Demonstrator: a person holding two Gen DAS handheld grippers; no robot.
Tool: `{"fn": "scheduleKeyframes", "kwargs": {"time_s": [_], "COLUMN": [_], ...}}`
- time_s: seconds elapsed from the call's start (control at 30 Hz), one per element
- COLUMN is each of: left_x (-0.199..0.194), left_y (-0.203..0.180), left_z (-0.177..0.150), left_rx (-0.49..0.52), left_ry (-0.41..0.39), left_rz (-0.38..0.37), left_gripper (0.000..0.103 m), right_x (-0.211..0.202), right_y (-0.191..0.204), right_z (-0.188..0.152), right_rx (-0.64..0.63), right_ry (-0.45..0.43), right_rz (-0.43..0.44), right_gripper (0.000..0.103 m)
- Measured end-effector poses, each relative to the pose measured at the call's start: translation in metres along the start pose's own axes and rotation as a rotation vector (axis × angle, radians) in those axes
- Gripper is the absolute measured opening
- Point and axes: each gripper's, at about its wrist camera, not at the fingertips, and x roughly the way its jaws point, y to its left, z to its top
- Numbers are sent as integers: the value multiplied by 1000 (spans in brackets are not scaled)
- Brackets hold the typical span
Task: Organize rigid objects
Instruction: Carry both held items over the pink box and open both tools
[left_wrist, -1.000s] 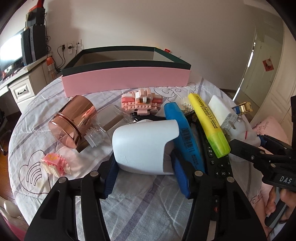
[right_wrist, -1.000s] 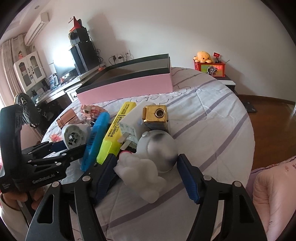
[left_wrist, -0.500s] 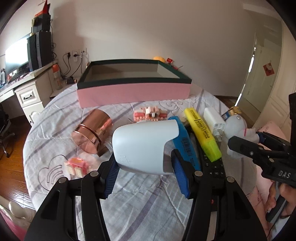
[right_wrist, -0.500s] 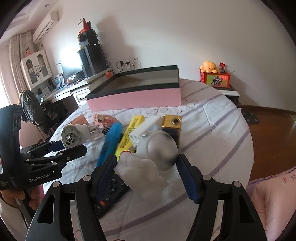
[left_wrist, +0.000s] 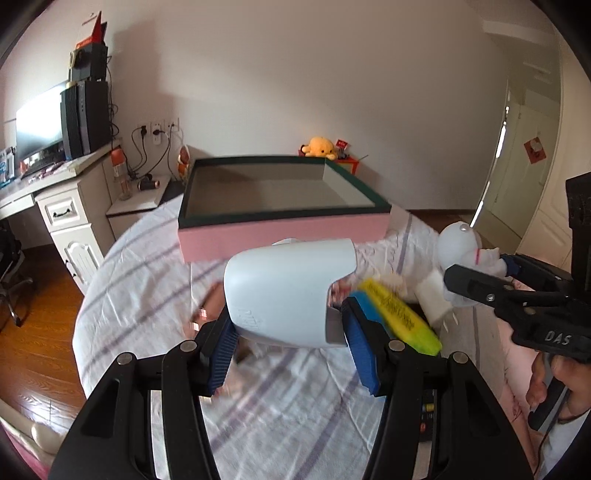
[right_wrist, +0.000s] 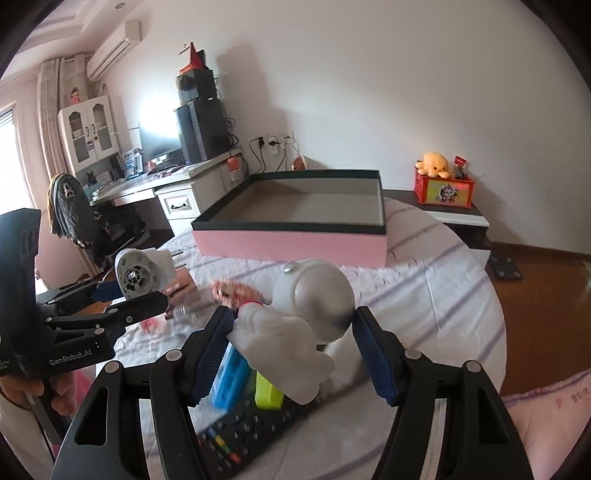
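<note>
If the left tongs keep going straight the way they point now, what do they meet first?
Probably the near pink wall of the open dark-rimmed box, dead ahead of the left tongs and the white rounded plastic device they hold; depth is unclear, so it may clear the rim.

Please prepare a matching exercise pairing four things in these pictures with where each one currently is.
Things:
1. white fan
2. astronaut figure
3. remote control
4. pink box

Places:
A. lying on the tablecloth under the right gripper
B. standing open at the far side of the table
C. held in the left gripper
D. held in the right gripper

Pairs: 1-C, 2-D, 3-A, 4-B
</note>
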Motion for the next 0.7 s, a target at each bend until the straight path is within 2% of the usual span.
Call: {"fn": "scheduleKeyframes", "kwargs": {"time_s": [0.33, 0.6, 0.7], "left_x": [26, 88, 115], "left_y": [12, 45, 54], "left_z": [46, 97, 114], "left_rx": [24, 35, 33], "left_ry": [-22, 43, 79], "left_rz": [9, 4, 34], "left_gripper": [56, 56, 56], "right_x": [38, 91, 121], "right_y": [-1, -5, -6], "right_z": [48, 107, 128], "right_rx": [-35, -87, -103], "right_ry": [12, 58, 96], "right_rz": [37, 41, 26], "right_gripper": [68, 68, 68]}}
